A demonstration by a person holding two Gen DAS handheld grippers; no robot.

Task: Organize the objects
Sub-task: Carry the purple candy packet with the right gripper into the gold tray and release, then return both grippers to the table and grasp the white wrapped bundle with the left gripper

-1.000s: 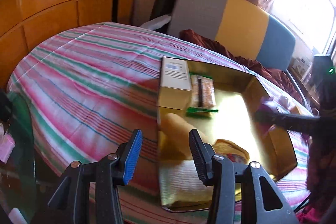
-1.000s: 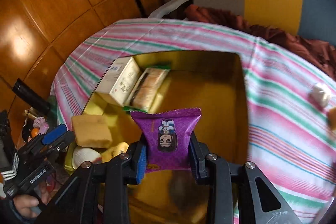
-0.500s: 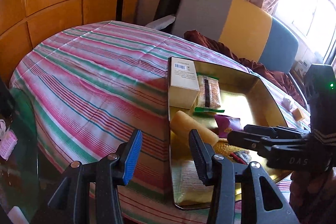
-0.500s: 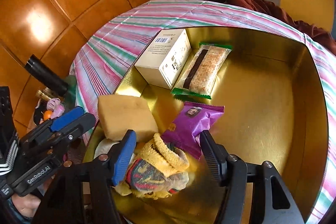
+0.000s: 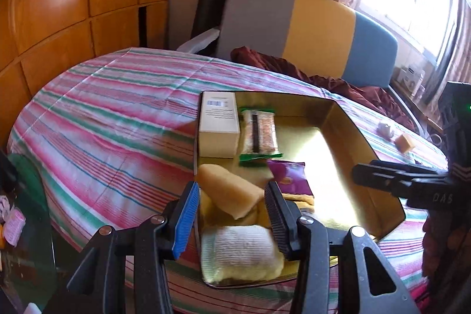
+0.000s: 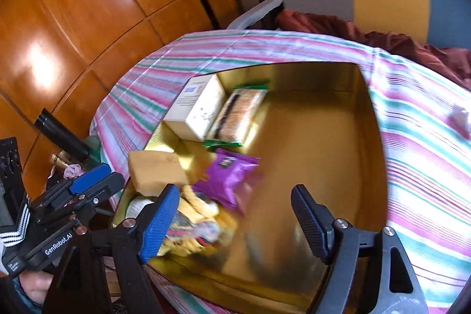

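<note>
A gold tray lies on the striped tablecloth. In it are a white box, a green-edged biscuit pack, a purple snack packet, a yellow sponge, a white cloth and a yellow knitted item. My left gripper is open and empty over the tray's near corner. My right gripper is open and empty above the tray, just behind the purple packet; it also shows in the left wrist view.
A small sponge cube and a pale crumpled item lie on the cloth right of the tray. A multicoloured chair stands behind the table. Wooden panels line the left wall. A side table with bottles is at the left.
My right gripper opened and let the purple packet drop into the tray, then drew back and up. My left gripper stayed open near the tray corner.
</note>
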